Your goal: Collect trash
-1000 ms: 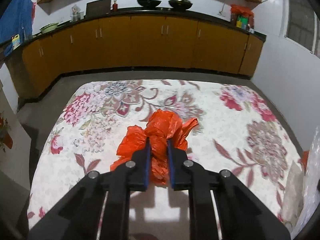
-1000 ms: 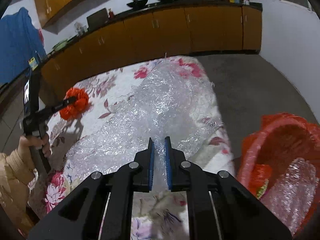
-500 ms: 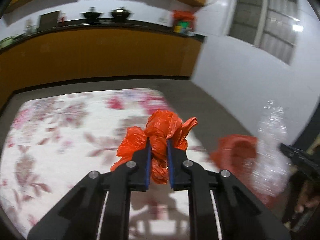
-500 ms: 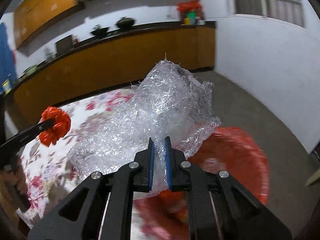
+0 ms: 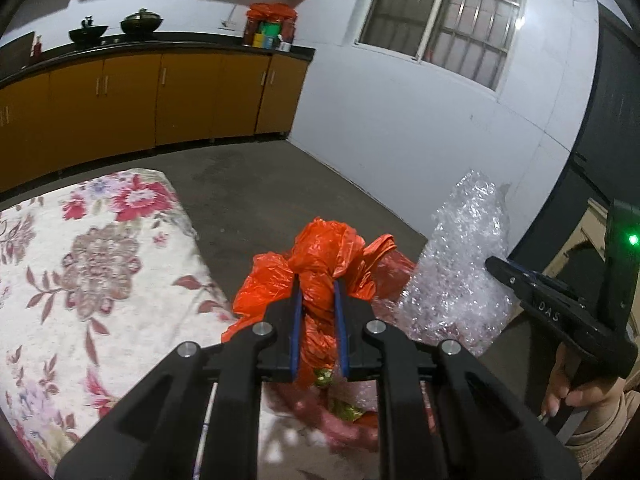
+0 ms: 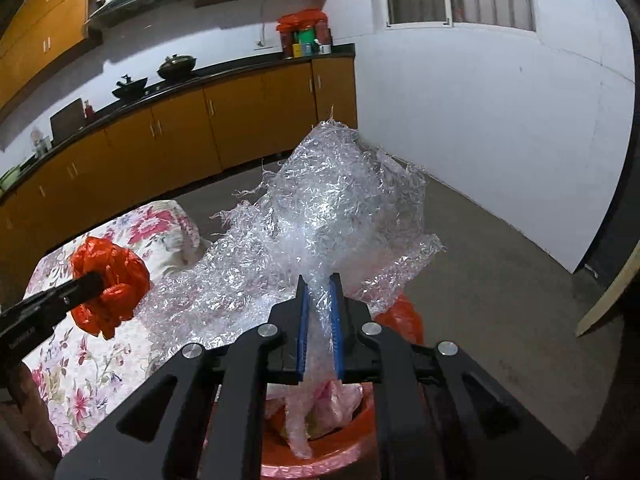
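Note:
My left gripper is shut on a crumpled orange plastic bag and holds it in the air past the table's right edge, over the red bin. The bag also shows in the right wrist view. My right gripper is shut on a big sheet of clear bubble wrap, held above the red bin. The bubble wrap also shows in the left wrist view. The bin, lined with an orange bag, holds wrappers and plastic.
The table with a floral cloth lies to the left. Orange kitchen cabinets run along the far wall. A white wall with a barred window stands to the right. Grey floor lies between.
Both grippers have swung right from over the table to above the red bin, each still holding its trash.

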